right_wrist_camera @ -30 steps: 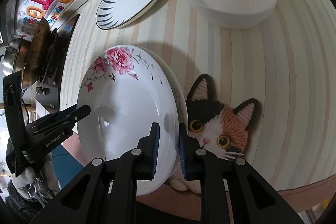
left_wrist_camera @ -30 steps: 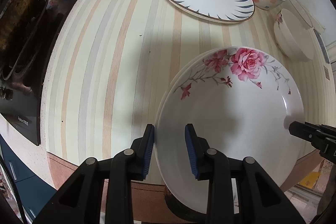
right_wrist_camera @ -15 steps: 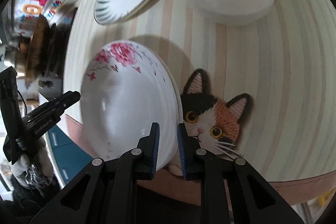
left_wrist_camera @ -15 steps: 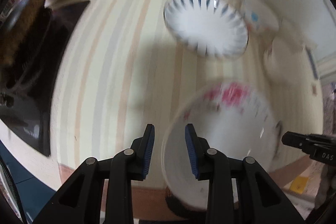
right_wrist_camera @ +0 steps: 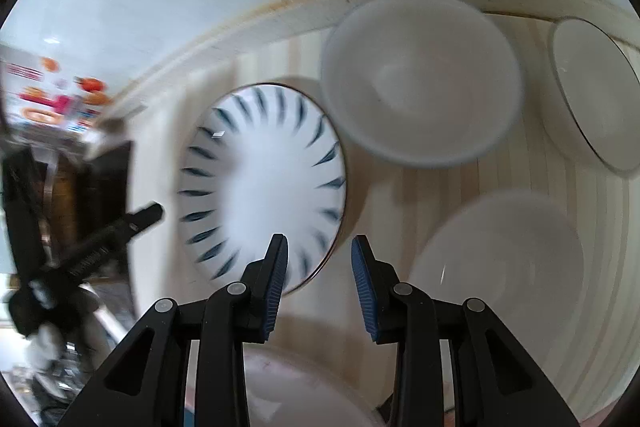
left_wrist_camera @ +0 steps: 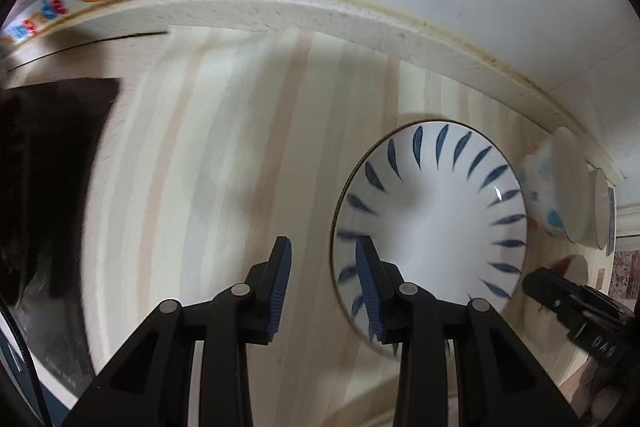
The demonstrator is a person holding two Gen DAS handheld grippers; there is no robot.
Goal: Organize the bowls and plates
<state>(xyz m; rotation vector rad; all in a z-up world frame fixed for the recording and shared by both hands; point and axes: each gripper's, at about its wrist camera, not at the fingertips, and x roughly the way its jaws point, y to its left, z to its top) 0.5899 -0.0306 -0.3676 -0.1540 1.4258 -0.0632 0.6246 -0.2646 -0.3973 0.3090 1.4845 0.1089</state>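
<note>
1. Both grippers point down at the striped countertop (left_wrist_camera: pixel 224 163), one on each side of the blue-leaf plate (left_wrist_camera: pixel 432 215), which lies flat near the back ledge.
2. Left gripper (left_wrist_camera: pixel 323 285): jaws are opening and nothing is between them. Its right finger (left_wrist_camera: pixel 370 291) overlaps the plate's left rim in the picture, but I can't tell if it actually touches.
3. Right gripper (right_wrist_camera: pixel 319 283): jaws are opening too, with nothing held. The plate's lower right edge sits in front of its left finger (right_wrist_camera: pixel 276 279), and bare counter shows in the gap.
4. Crowding on the right side: a white bowl (right_wrist_camera: pixel 420 79) is just beside the plate's upper right rim, maybe overlapping it. Another white bowl (right_wrist_camera: pixel 500 263) is near the right finger, pretty blurry. A white dish (right_wrist_camera: pixel 596 95) sits further right by the ledge.
5. From the left wrist camera, a spotted bowl (left_wrist_camera: pixel 548 195) is right against the plate's right rim.
6. A pale plate edge (right_wrist_camera: pixel 304 387) pokes out under the right gripper, too blurred to read.
7. The dark stove (left_wrist_camera: pixel 44 187) is off to the left, well apart from the plate.
</note>
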